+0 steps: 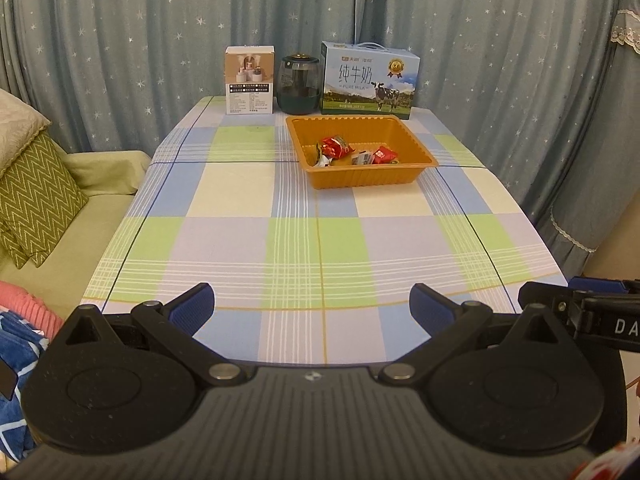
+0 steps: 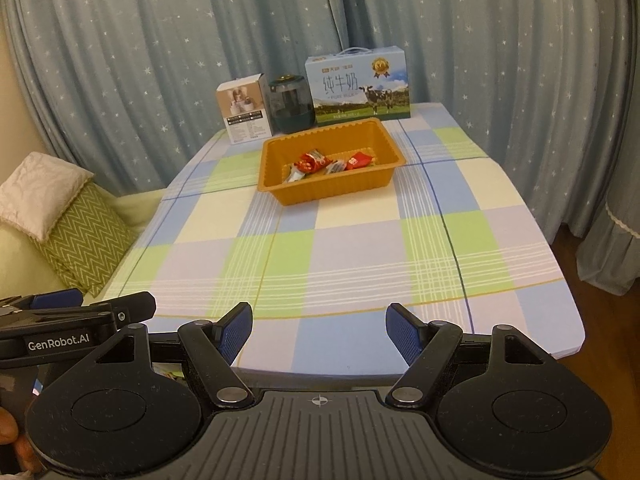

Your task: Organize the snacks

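Note:
An orange plastic tray (image 1: pixel 416 141) (image 2: pixel 384 136) stands toward the far end of a checked tablecloth and holds several wrapped snacks (image 1: pixel 340 148) (image 2: pixel 312 162), mostly red. My left gripper (image 1: pixel 312 306) hovers over the table's near edge, open, with nothing between its blue pads. My right gripper (image 2: pixel 319 330) is at the near edge too, open and empty. Each gripper's black body shows at the side of the other's view, the right one (image 1: pixel 584 312) and the left one (image 2: pixel 76 316). Both are far from the tray.
Behind the tray stand a small white box (image 1: pixel 250 80), a dark glass jar (image 1: pixel 300 85) and a blue milk carton (image 1: pixel 370 79). A sofa with green cushions (image 1: pixel 36 200) lies left of the table. Star-patterned curtains hang behind.

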